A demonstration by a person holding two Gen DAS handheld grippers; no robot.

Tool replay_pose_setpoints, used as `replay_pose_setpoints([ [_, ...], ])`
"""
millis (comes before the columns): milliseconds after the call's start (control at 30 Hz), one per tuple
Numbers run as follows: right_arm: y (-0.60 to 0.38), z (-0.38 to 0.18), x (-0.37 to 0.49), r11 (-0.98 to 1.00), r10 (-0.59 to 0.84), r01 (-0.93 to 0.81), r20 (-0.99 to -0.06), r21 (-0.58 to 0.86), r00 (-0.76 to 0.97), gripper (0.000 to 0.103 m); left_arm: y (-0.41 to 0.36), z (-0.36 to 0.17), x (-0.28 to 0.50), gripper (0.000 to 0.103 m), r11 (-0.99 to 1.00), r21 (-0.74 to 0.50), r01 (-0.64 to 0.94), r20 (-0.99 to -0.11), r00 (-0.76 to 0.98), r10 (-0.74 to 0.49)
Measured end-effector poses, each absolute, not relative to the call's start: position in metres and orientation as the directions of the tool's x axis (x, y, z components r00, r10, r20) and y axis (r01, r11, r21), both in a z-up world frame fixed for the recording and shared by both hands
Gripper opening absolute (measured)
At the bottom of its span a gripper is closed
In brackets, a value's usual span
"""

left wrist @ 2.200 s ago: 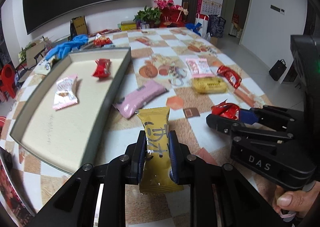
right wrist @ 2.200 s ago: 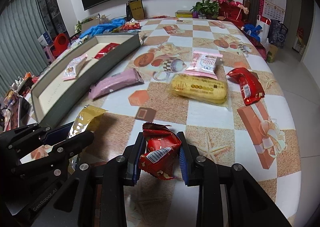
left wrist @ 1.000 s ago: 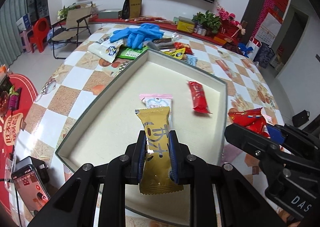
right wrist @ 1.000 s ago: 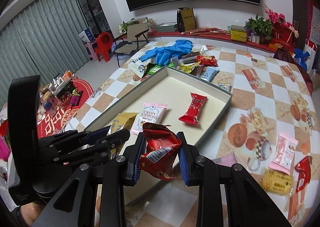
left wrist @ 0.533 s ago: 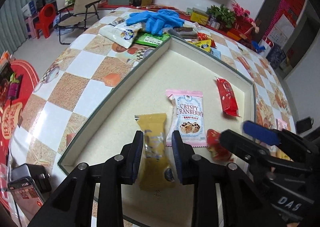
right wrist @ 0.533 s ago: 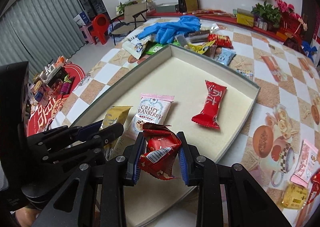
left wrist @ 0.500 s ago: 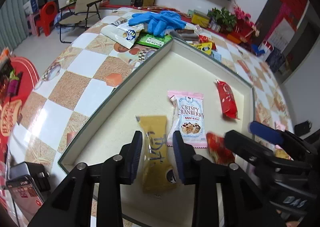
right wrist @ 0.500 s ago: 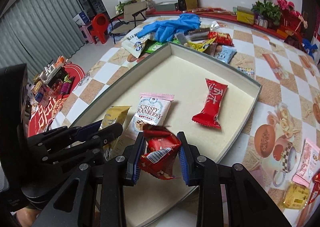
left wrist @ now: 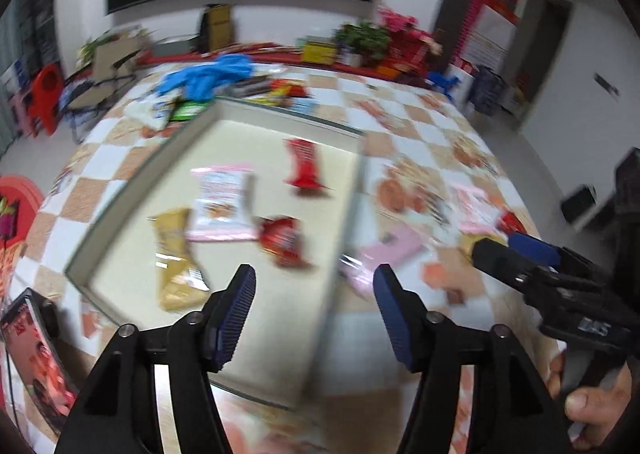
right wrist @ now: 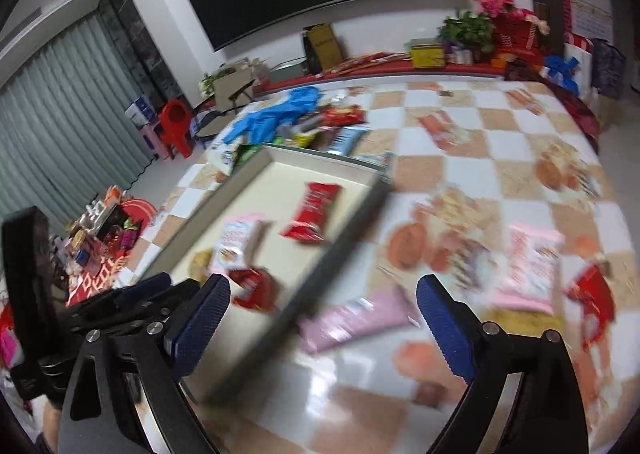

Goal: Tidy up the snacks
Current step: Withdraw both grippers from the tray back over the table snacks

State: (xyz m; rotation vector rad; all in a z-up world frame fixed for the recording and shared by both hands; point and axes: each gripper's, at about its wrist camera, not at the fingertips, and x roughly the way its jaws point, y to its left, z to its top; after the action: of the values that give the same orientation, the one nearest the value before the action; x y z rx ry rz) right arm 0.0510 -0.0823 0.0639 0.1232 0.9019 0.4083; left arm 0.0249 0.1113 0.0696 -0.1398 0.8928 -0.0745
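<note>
A shallow beige tray [left wrist: 132, 190] holds four snacks lying flat: a gold wrapper [left wrist: 174, 260] near its front corner, a pink-white pack [left wrist: 222, 202] beside it, a crumpled red packet [left wrist: 282, 240], and a long red bar [left wrist: 304, 168] farther back.

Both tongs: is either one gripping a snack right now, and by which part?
Nothing is held. The left tongs and right tongs are open and empty; the gold packet lies in the tray.
</note>
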Motion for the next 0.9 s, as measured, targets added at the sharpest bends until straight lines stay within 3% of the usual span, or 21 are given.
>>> replay_pose_setpoints([
  [267, -0.179, 0.022, 0.005, 0.979, 0.203, -0.135, -0.831, 0.155, 0.518, 0.103, 0.020, 0.040, 0.013, 0.069, 0.975, -0.073, 0.211, -0.805, 0.564, -0.183],
  [467, -0.204, 0.003, -0.008, 0.991, 0.130, -0.088, -0.855, 0.099, 0.501, 0.103, 0.029, 0.022, 0.040, 0.069, 0.977, -0.058, 0.206, -0.829, 0.535, -0.163],
  [600, -0.187, -0.005, -0.012, 0.988, 0.036, -0.147, -0.854, -0.048, 0.520, 0.103, 0.035, 0.023, 0.058, 0.069, 0.971, -0.090, 0.222, -0.831, 0.520, -0.197],
  [733, -0.188, -0.007, -0.016, 0.987, 0.056, -0.157, -0.843, -0.035, 0.534, 0.103, 0.027, 0.028, 0.072, 0.077, 0.971, -0.044, 0.233, -0.829, 0.535, -0.165],
  [900, -0.189, -0.007, -0.016, 0.987, 0.057, -0.158, -0.842, -0.034, 0.537, 0.103, 0.014, 0.018, 0.100, 0.078, 0.968, 0.040, 0.249, -0.850, 0.517, -0.098],
])
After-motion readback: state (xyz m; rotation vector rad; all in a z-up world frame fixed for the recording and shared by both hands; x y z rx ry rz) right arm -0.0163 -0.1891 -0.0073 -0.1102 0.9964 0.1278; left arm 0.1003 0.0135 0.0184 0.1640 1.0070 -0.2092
